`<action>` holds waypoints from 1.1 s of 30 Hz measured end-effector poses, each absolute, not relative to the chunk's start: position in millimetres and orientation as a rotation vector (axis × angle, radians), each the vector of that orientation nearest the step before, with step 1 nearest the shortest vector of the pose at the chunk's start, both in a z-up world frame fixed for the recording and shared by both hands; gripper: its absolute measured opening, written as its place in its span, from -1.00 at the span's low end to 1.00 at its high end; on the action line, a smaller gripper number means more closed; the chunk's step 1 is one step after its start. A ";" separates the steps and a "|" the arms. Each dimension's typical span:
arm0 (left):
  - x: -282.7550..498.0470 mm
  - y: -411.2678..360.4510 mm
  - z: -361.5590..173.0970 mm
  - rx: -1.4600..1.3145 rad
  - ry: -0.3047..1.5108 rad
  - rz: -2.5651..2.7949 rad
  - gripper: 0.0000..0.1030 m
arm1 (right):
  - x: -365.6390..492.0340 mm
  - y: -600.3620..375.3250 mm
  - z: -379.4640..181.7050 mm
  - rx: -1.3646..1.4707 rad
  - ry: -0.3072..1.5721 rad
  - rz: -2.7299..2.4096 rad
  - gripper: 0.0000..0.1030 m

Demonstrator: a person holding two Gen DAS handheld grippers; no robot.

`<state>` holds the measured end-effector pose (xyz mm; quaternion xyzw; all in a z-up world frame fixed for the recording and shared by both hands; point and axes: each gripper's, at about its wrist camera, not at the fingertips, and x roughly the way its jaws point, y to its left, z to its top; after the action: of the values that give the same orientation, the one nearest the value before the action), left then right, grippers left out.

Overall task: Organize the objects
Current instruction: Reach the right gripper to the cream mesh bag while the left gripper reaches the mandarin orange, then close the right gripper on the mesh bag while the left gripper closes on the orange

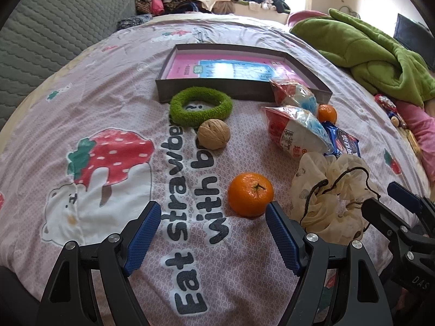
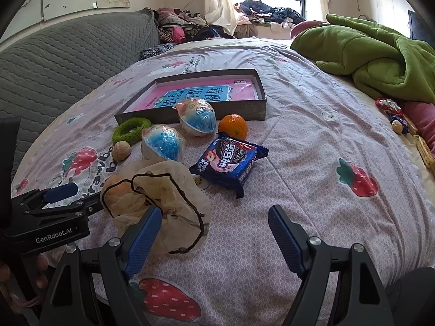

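Note:
A shallow dark box [image 1: 206, 88] [image 2: 190, 111] with a pink book inside lies on the bed. In front of it lie a green fuzzy ring [image 1: 201, 106] [image 2: 131, 130], a walnut [image 1: 214, 134] [image 2: 121, 150], two wrapped snack cups [image 1: 296, 130] [image 2: 163, 142], a far orange [image 1: 327, 113] [image 2: 233, 126], a blue cookie pack [image 1: 345, 142] [image 2: 231, 160] and a cream scrunchie [image 1: 331, 195] [image 2: 160, 198]. My left gripper [image 1: 212, 217] is open, its right fingertip beside a near orange [image 1: 250, 194]. My right gripper [image 2: 214, 222] is open, its left finger at the scrunchie.
A green blanket [image 1: 375, 51] [image 2: 380, 51] is heaped at the right. Wrapped candies [image 2: 394, 114] lie near the right edge. A grey quilted sofa [image 2: 54, 62] runs along the left. Clothes are piled by the window [image 2: 266, 11].

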<state>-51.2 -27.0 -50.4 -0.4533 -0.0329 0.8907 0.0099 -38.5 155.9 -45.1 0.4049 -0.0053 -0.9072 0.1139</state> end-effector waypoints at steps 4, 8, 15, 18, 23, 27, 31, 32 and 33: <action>-59.0 -24.2 -54.2 -1.404 -0.094 2.760 0.55 | -43.7 153.4 -48.4 1.195 -0.020 -2.650 0.56; -65.2 -22.8 -58.2 -1.398 -0.120 2.721 0.55 | -49.2 147.1 -56.0 1.228 0.010 -2.632 0.42; -74.6 -14.0 -64.6 -1.388 -0.125 2.662 0.55 | -53.8 137.6 -68.2 1.259 0.031 -2.565 -0.05; -77.6 -11.3 -64.9 -1.371 -0.132 2.649 0.55 | -53.5 137.2 -69.5 1.245 0.005 -2.542 -0.28; -77.8 -12.2 -65.9 -1.351 -0.156 2.631 0.56 | -52.8 140.3 -69.8 1.227 -0.034 -2.518 -0.43; -78.6 -12.6 -67.9 -1.354 -0.120 2.650 0.56 | -52.5 140.3 -70.2 1.225 -0.043 -2.507 -0.43; -78.1 -11.1 -68.5 -1.359 -0.076 2.675 0.39 | -52.4 139.2 -69.9 1.216 -0.032 -2.504 -0.44; -78.4 -9.5 -69.1 -1.363 -0.050 2.682 0.27 | -52.4 138.9 -70.0 1.216 -0.031 -2.504 -0.45; -78.1 -9.8 -69.7 -1.365 -0.045 2.685 0.20 | -52.5 139.1 -70.1 1.216 -0.032 -2.504 -0.47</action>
<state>-78.1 -9.8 -69.7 -0.4523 -0.0150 0.8894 0.0647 -52.5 139.1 -70.1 0.4297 -0.0115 -0.8852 0.1781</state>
